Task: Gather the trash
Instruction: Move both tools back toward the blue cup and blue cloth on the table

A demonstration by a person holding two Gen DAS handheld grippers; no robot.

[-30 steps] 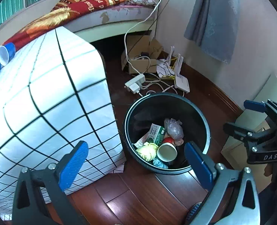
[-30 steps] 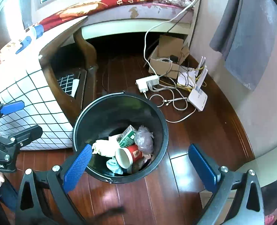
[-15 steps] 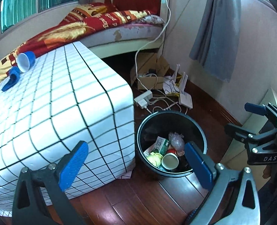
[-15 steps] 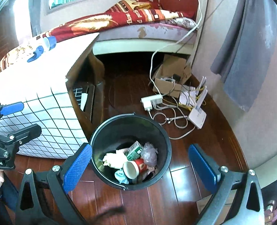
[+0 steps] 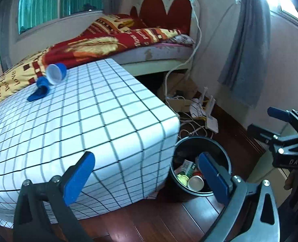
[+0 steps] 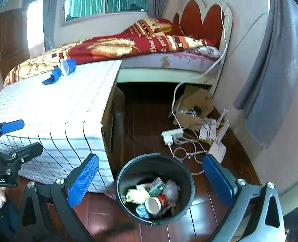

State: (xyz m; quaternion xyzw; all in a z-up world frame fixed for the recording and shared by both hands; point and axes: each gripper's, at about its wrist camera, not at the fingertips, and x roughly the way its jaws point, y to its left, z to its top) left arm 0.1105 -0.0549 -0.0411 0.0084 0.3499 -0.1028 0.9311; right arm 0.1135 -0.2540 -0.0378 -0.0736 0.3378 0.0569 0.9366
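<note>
A black trash bin stands on the wooden floor at the table's corner. Inside lie a red paper cup, a green carton and other scraps. A blue cup lies tipped on the checked tablecloth, with a crumpled blue piece beside it. My left gripper hangs open and empty over the table's near corner. My right gripper is open and empty above the bin.
A bed with a red and yellow blanket runs behind the table. On the floor past the bin lie a cardboard box, a power strip, a white router and loose cables. A grey curtain hangs at right.
Both grippers have risen and pulled back from the bin, which now looks smaller and lower. The table top with the blue cup has come fully into view.
</note>
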